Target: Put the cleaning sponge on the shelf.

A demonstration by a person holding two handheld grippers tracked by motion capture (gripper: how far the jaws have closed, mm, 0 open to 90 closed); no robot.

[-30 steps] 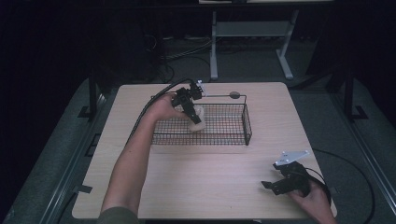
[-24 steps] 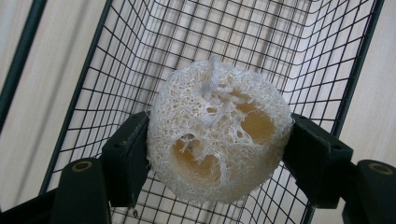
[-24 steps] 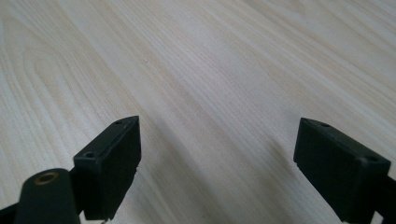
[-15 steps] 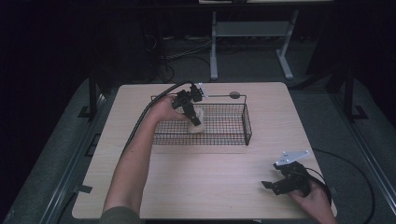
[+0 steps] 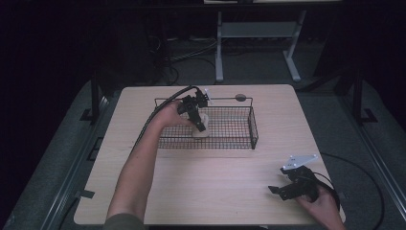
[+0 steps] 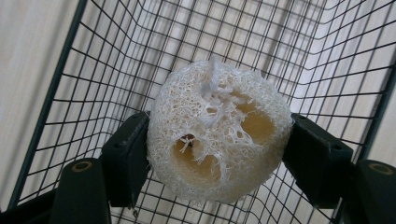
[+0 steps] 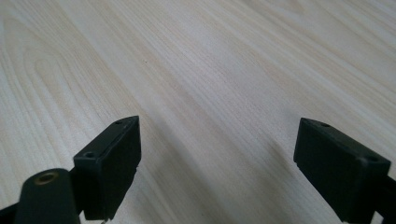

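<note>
I count one loofah slice (image 6: 218, 133), pinched between my left gripper's (image 5: 197, 120) two jaws inside the one wire basket (image 5: 242, 142), toward the table's (image 5: 210, 187) 11 o'clock. My right gripper (image 5: 287, 188) rests at the table's 5 o'clock, its two jaws spread apart over bare wood, holding nothing. A small dark disc (image 5: 240, 97) lies at 12 o'clock.
</note>
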